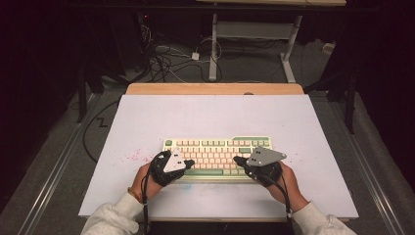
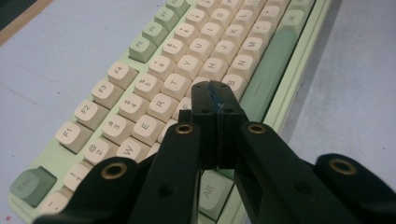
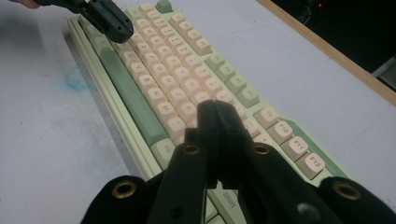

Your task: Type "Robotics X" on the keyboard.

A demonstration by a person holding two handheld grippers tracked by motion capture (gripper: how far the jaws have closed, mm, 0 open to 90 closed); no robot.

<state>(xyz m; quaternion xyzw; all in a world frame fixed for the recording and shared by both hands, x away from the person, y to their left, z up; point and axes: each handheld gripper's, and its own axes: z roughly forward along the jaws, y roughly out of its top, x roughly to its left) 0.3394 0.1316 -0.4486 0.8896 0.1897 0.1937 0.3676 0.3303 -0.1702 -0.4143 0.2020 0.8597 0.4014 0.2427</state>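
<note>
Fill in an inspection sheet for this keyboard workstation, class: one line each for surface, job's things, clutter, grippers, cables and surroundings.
Surface: pale table top with a wooden far edge; red specks left of the keyboard and a faint blue smudge near its front edge.
Job's things: green and cream keyboard, lying flat near the table's front, straight on to the person.
Clutter: nothing seen.
Grippers: left gripper jaws shut, tips over the keys near the space bar; right gripper jaws shut, over the keyboard's right part.
Cables: a black cable trails from the left gripper along the forearm; loose cables on the floor beyond.
Surroundings: dark room, a desk frame behind the table.
</note>
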